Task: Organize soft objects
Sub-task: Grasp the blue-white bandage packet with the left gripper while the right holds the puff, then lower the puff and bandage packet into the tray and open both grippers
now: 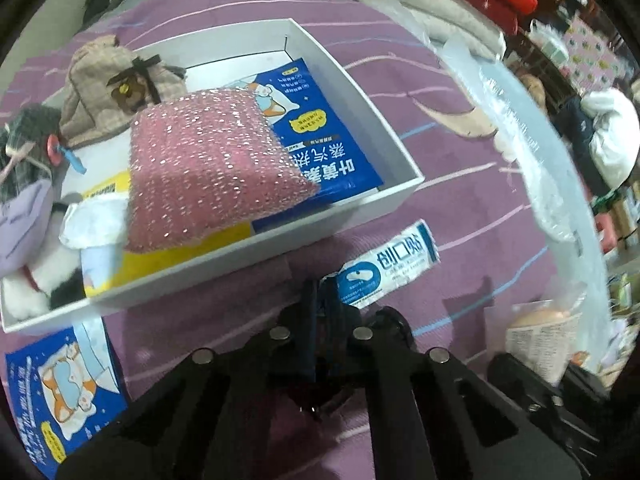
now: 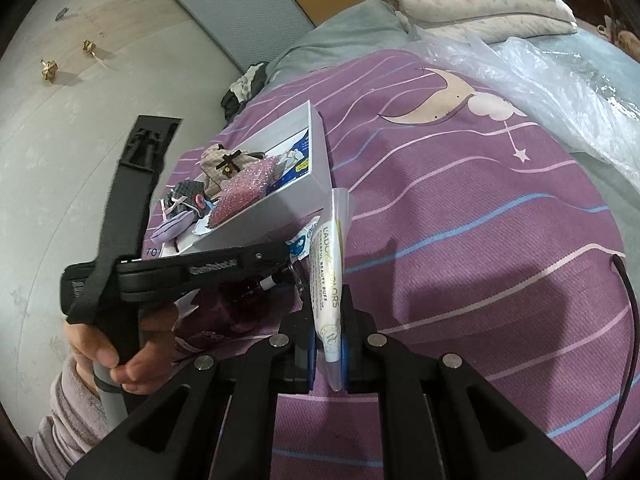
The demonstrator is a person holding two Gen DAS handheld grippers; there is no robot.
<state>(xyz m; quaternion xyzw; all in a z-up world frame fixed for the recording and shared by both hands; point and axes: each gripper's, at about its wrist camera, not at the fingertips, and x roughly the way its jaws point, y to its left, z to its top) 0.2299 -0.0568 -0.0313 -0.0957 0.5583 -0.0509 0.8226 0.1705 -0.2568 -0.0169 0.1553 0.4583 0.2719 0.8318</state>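
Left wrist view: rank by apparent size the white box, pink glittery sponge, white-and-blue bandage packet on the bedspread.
1. White cardboard box, largest by far.
2. Pink glittery sponge, resting on the things in the box.
3. White-and-blue bandage packet, smallest, though it lies nearest the left gripper, which is shut on its end.

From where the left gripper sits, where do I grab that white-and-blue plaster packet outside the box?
Take the packet by its near blue end, which lies right ahead of the left gripper. It lies flat on the purple cover, angled away to the right, so come in low along its length and pinch the thin end edge. The box wall is close on the left.
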